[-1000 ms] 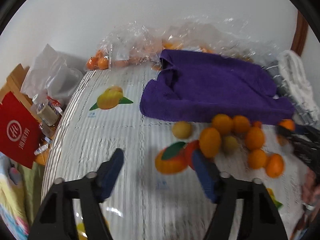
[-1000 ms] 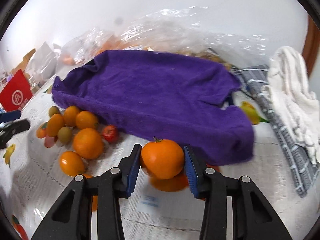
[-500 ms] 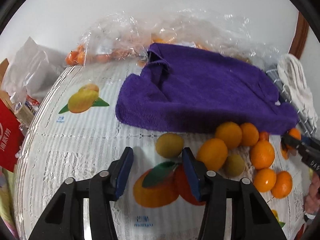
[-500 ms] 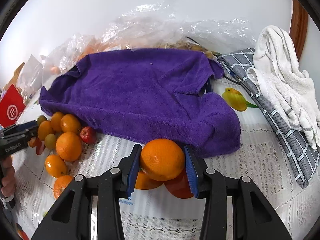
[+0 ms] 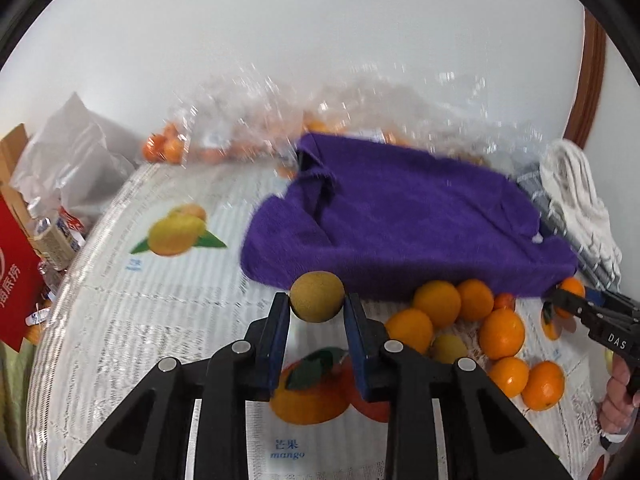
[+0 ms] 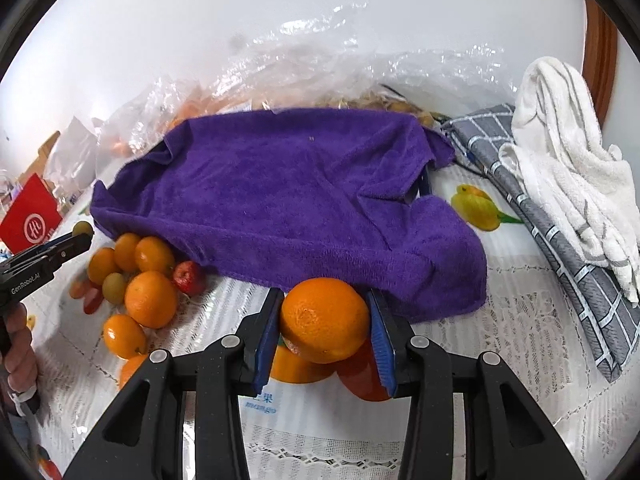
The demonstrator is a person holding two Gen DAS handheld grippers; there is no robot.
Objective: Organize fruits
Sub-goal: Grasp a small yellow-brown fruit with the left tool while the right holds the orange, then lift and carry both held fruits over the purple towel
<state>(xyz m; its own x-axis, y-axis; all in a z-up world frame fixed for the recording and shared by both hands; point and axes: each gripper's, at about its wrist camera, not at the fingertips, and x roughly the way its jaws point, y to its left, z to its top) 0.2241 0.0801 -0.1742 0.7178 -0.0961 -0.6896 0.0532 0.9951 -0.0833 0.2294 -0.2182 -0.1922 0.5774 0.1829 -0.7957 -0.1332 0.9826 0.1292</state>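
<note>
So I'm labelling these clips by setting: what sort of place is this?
Probably a home dining table: a lace tablecloth printed with fruit, loose oranges, towels piled at the edge, and plastic bags against a plain wall.

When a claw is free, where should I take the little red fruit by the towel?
Grip the red fruit across its round middle, coming down from above on its near-right side, where the tablecloth is bare. Oranges crowd its left and the towel edge lies close behind, so coming in from those sides would probably knock something.
</note>
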